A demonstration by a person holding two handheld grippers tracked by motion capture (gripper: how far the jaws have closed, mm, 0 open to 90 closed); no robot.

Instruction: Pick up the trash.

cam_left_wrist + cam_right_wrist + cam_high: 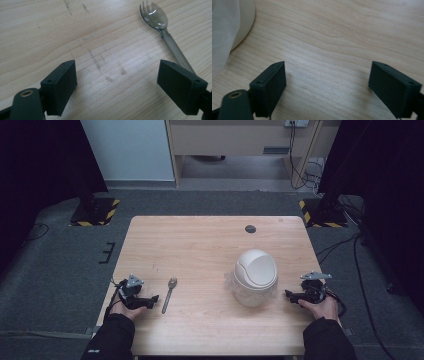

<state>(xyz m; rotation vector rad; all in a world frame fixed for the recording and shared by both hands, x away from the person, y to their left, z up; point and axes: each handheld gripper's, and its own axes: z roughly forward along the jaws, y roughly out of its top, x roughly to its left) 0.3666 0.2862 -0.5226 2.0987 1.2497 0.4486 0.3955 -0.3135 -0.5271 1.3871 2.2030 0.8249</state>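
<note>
Pale wood table (pixel 210 245) bears a metal spork (pixel 169 294) at 7 o'clock, just beside the wide-open, empty left gripper (pixel 150 298), and a white swing-lid bin (pixel 255 277) near the equally open, empty right gripper (pixel 290 294); the thin, flat handle risks skidding from a pinch.
</note>
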